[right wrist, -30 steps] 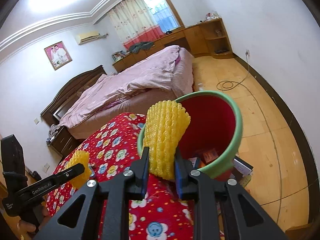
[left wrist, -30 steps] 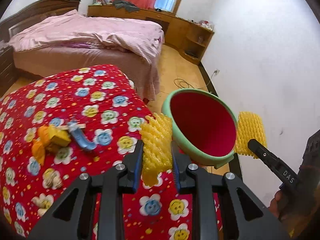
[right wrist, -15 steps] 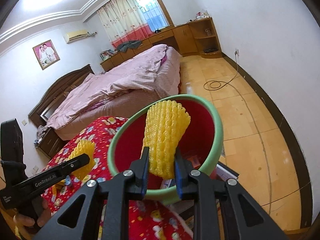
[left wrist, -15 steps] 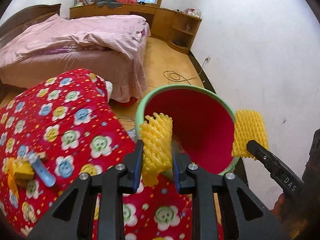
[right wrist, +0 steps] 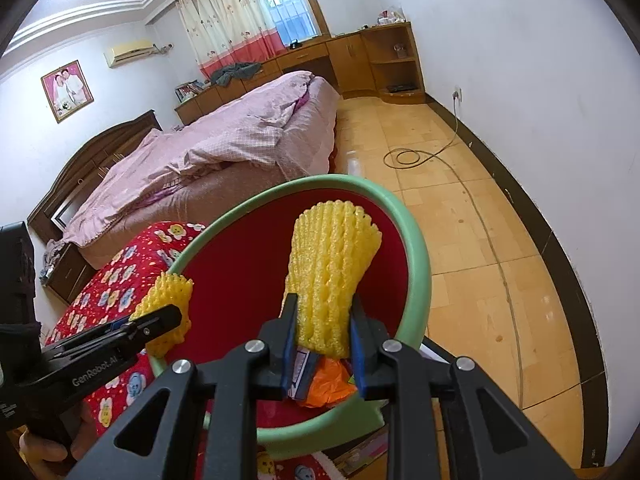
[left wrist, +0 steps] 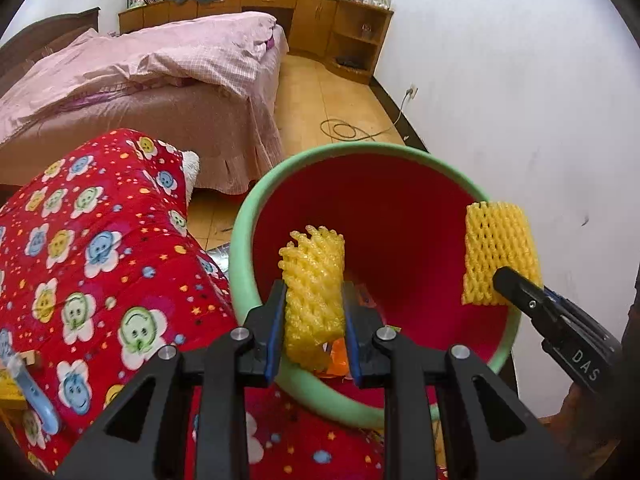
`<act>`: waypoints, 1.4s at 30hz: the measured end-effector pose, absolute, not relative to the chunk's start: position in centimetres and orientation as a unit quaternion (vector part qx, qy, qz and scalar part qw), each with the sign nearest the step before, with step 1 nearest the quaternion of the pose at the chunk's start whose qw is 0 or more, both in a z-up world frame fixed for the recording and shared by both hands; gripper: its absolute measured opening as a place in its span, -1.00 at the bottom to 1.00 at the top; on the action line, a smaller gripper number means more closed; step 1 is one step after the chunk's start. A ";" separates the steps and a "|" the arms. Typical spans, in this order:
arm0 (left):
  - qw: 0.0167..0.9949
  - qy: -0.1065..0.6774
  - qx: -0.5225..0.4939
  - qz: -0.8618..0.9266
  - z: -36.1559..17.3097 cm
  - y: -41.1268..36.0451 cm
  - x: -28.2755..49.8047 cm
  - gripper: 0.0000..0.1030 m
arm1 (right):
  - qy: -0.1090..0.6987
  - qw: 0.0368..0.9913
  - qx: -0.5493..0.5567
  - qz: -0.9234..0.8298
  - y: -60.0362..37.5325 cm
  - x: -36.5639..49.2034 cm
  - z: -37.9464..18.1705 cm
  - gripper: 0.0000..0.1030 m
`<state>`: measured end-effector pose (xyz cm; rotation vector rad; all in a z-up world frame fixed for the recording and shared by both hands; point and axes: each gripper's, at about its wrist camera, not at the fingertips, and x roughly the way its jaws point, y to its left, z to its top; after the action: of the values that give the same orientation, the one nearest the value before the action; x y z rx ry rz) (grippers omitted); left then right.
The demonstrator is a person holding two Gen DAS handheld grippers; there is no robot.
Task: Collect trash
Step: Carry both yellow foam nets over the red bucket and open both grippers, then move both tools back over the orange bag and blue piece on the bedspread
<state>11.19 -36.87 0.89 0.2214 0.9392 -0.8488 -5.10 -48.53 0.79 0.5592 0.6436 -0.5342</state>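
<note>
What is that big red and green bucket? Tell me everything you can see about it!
The bucket is a round bin that looks like plastic, red inside with a thick pale green rim. It appears tilted, mouth open toward the cameras, beside the red flowery blanket. Orange and other wrappers lie at its bottom. Two yellow foam nets, held in grippers, hang over its mouth; nothing visibly touches it.

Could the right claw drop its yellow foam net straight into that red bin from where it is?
Probably yes. The right claw holds its foam net over the bin, whose mouth is open, with only wrappers lying at the bottom.
</note>
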 end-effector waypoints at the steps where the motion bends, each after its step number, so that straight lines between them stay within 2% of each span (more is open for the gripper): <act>1: 0.800 0.437 0.104 -0.397 0.7 -37.0 11.2 -0.50 | 0.310 0.875 0.268 -0.257 -48.6 -5.0 0.6 -0.50; 5: 0.804 0.426 0.115 -0.399 0.7 -37.4 10.9 -0.50 | 0.316 0.871 0.270 -0.261 -48.9 -4.7 0.1 -0.46; 8: 0.800 0.429 0.109 -0.405 0.7 -37.6 11.0 -0.36 | 0.317 0.868 0.281 -0.260 -49.2 -4.8 -0.2 -0.46; 12: 0.799 0.430 0.105 -0.406 0.9 -37.6 10.8 -0.15 | 0.312 0.866 0.292 -0.257 -49.4 -4.8 -0.4 -0.31; 16: 0.795 0.437 0.096 -0.409 1.0 -37.5 10.8 -0.14 | 0.309 0.868 0.295 -0.254 -49.1 -5.0 -0.1 -0.11; 25: 0.805 0.429 0.084 -0.402 2.5 -35.7 10.2 -0.14 | 0.298 0.869 0.303 -0.254 -48.9 -5.8 0.8 0.02; 42: 0.822 0.424 0.056 -0.375 5.1 -30.1 8.5 -0.14 | 0.277 0.886 0.291 -0.230 -45.4 -7.1 3.7 0.11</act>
<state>8.54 -30.06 5.10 0.1189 0.9024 -0.7976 -7.07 -45.44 3.66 0.6047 0.5770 -0.4791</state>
